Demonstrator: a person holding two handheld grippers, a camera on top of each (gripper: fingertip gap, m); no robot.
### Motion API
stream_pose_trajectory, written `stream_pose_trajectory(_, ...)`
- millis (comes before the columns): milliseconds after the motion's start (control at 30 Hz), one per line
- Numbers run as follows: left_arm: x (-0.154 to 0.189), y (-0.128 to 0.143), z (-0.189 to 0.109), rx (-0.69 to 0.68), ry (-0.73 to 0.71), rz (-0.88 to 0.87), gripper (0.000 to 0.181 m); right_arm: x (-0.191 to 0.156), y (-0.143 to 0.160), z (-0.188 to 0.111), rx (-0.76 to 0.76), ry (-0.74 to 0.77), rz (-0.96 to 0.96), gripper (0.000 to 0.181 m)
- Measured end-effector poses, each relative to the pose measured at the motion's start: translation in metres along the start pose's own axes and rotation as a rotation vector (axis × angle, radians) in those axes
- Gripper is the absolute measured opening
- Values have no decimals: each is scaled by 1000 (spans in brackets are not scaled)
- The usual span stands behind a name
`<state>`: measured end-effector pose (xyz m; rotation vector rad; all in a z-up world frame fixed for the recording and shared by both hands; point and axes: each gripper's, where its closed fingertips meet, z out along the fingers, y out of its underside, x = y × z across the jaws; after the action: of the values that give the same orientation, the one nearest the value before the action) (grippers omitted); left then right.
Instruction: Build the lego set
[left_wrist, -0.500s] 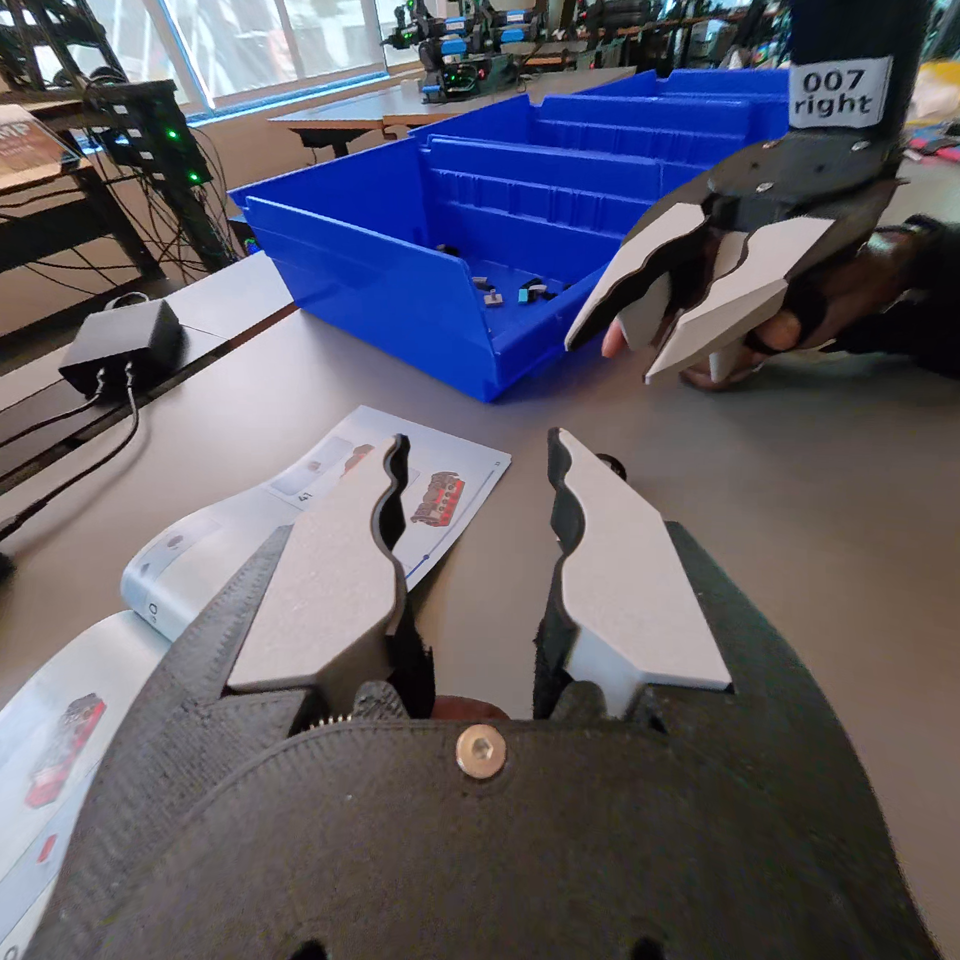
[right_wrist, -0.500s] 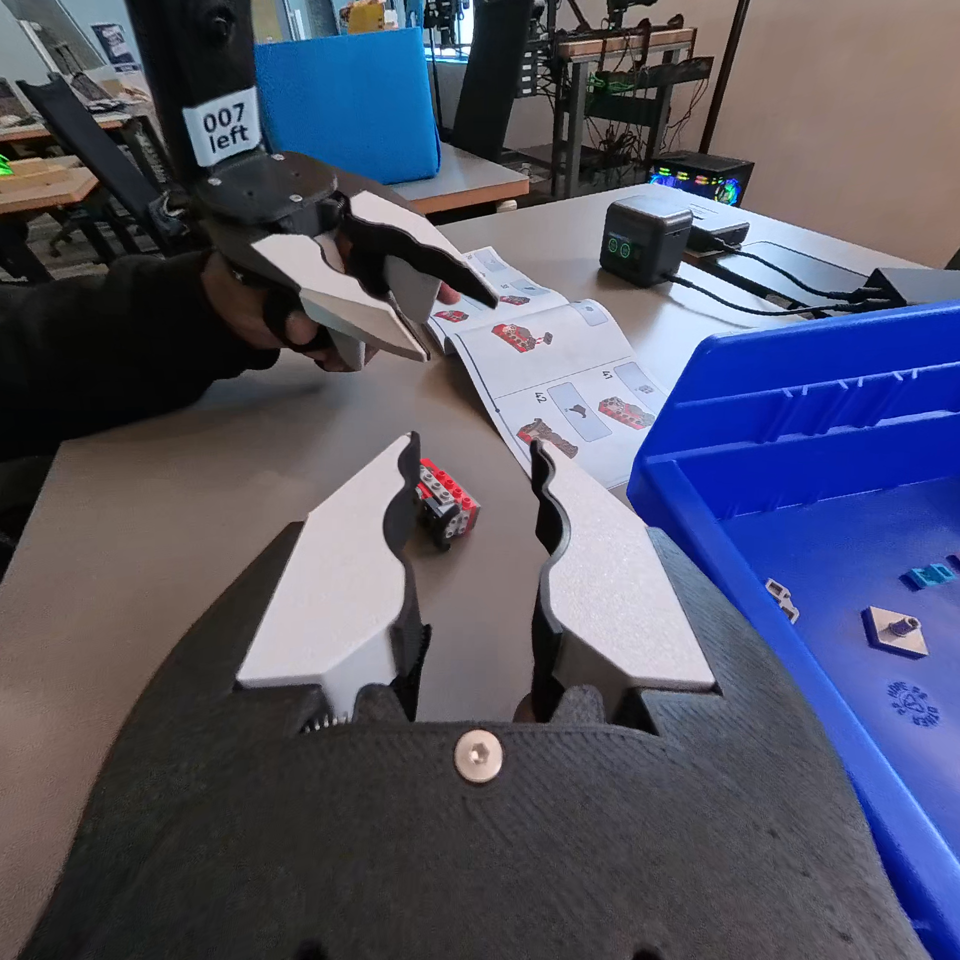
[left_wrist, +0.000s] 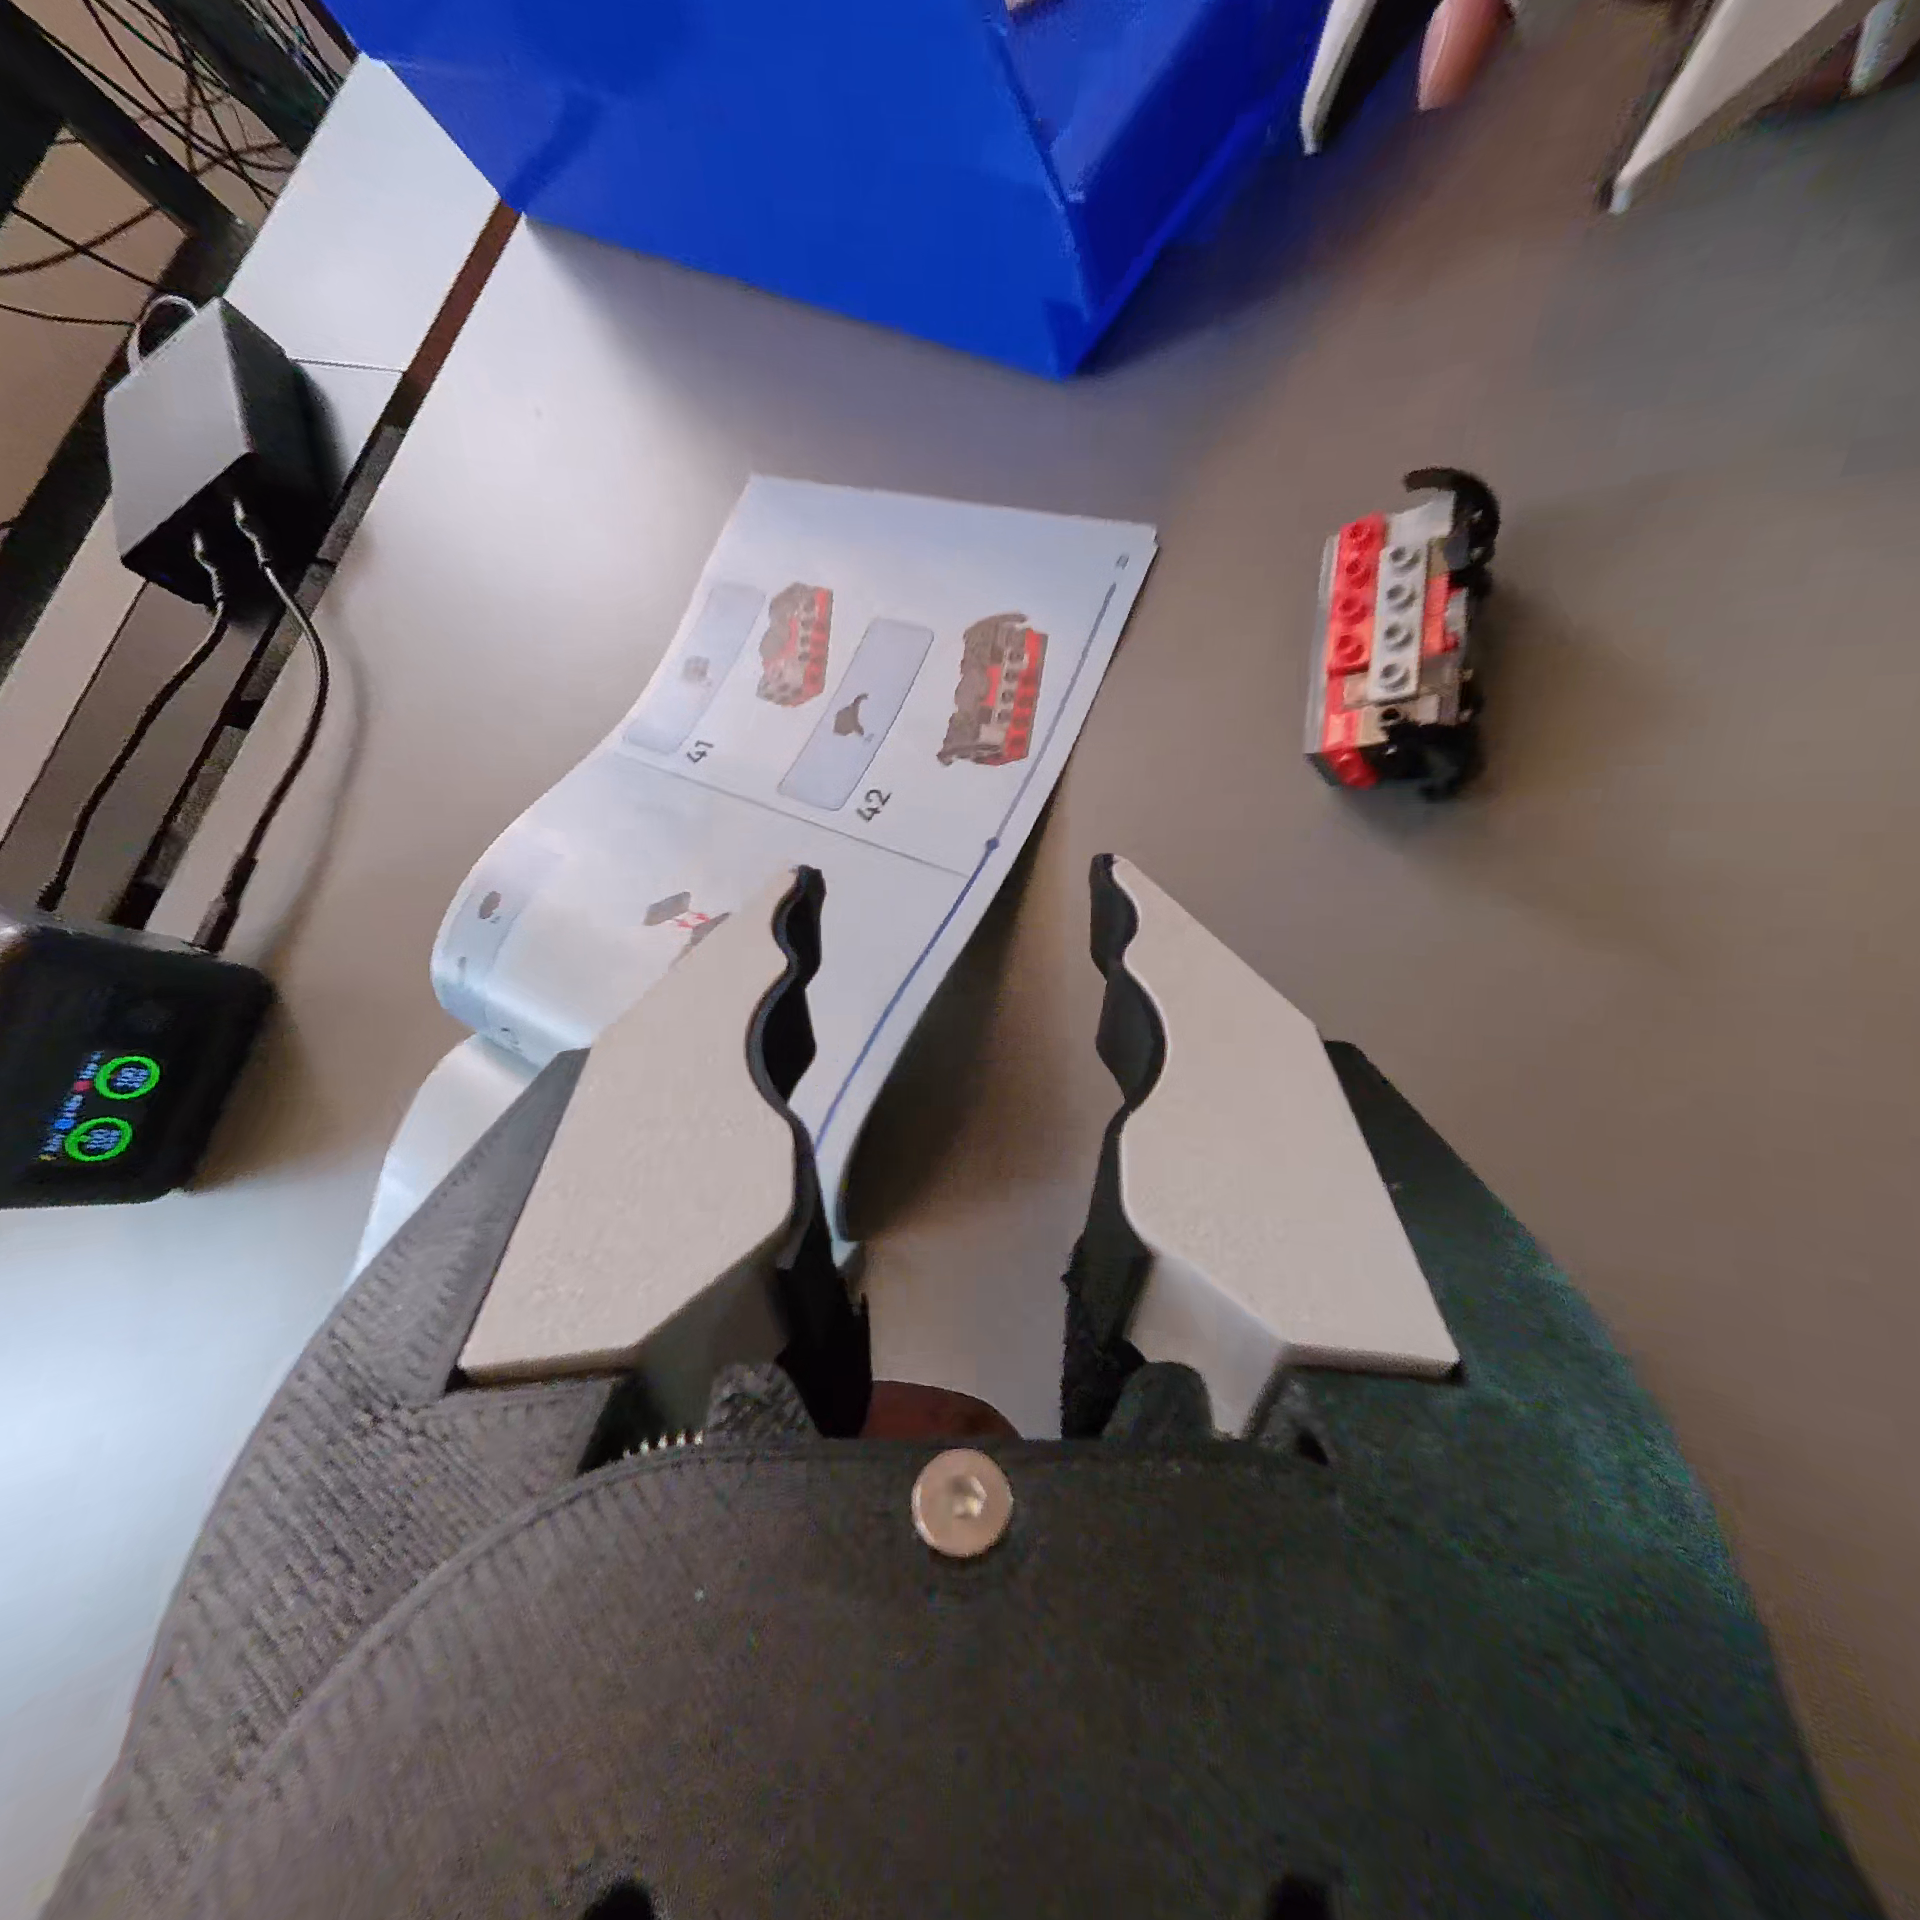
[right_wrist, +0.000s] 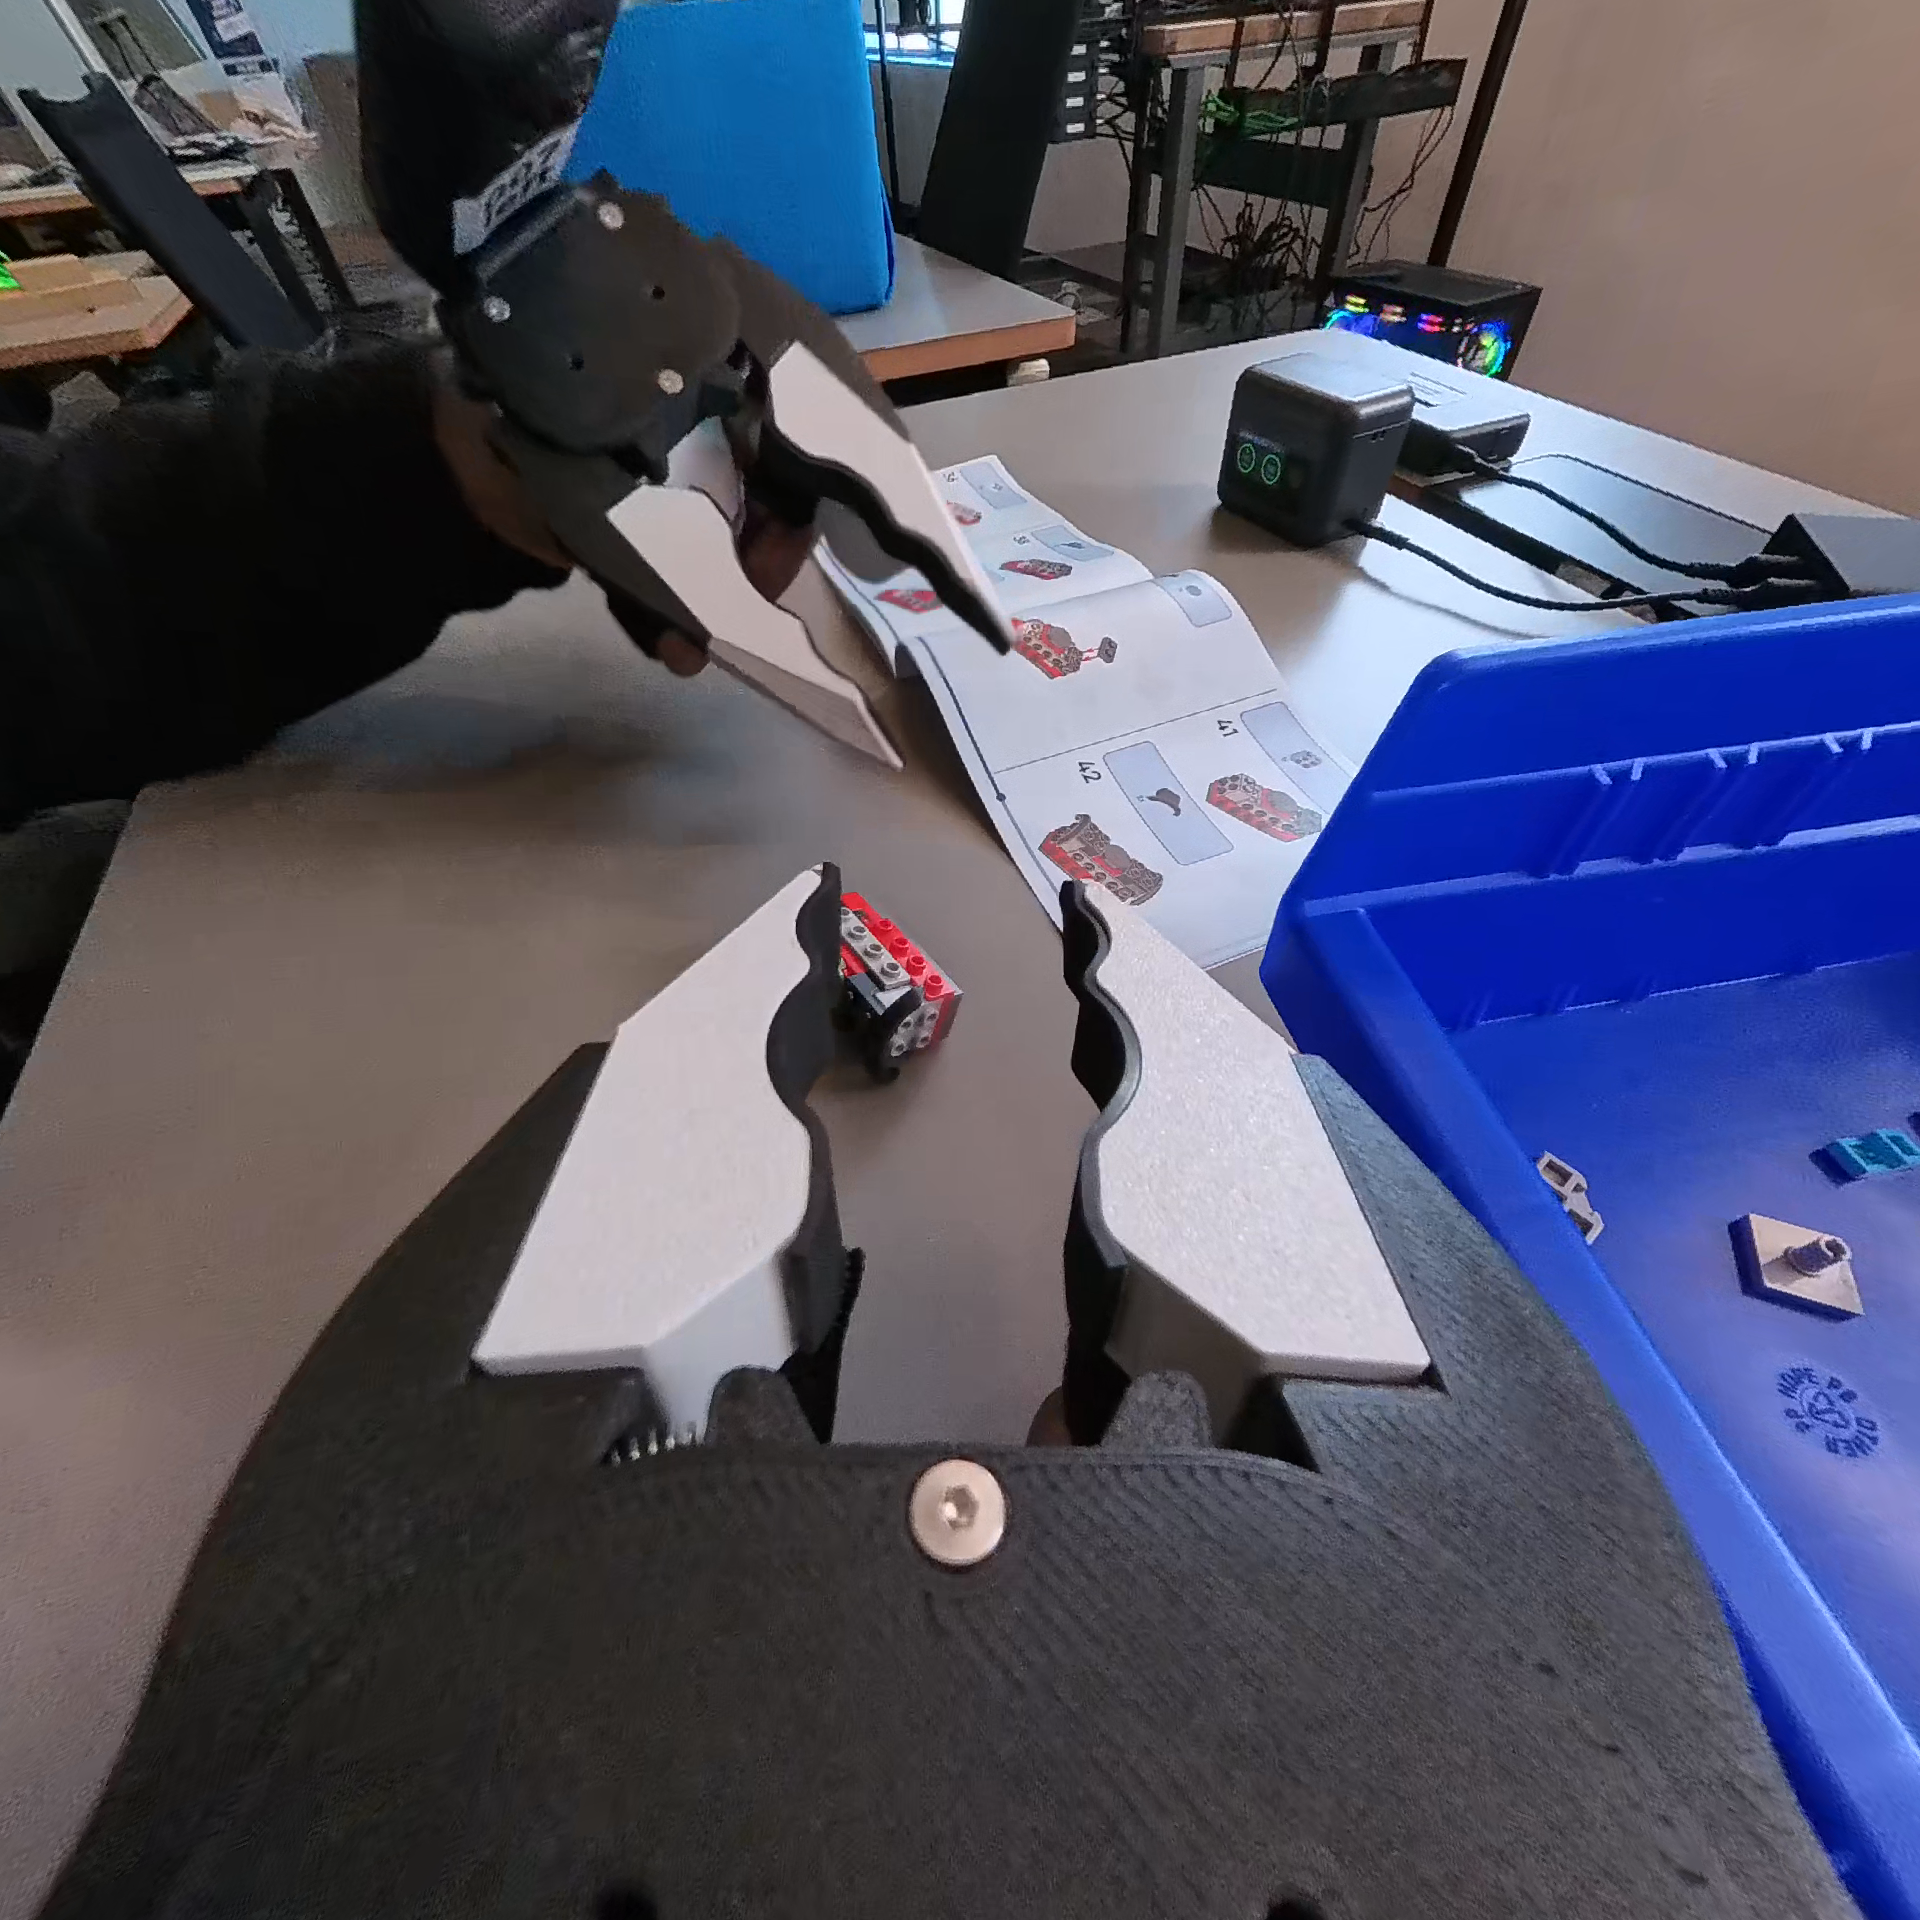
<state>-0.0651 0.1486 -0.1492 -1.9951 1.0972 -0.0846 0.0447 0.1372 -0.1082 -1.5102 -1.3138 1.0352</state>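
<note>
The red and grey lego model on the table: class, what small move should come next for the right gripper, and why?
Probably ease the right gripper forward and down around the lego model. Its jaws are open and empty, and the model sits free on the table just beyond its fingertips, while the left gripper hovers open over the instruction booklet.

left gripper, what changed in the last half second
The left gripper rose and tipped nose-down over the booklet, so its camera now shows the lego model. Both grippers stayed open and empty; the right gripper, model, booklet and blue bin barely moved.
</note>
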Motion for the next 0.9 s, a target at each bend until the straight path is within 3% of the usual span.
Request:
stream_pose_trajectory(300, -6, 1, 24, -137, 100, 90, 54, -3, 1, 1, -6, -23, 2, 43)
stream_pose_trajectory(467, -3, 1, 19, -91, 141, -17, 56, -6, 4, 2, -26, -34, -13, 43)
stream_pose_trajectory(900, 5, 25, 12, -192, 141, 59, 52, -7, 5, 3, -38, -37, -13, 43)
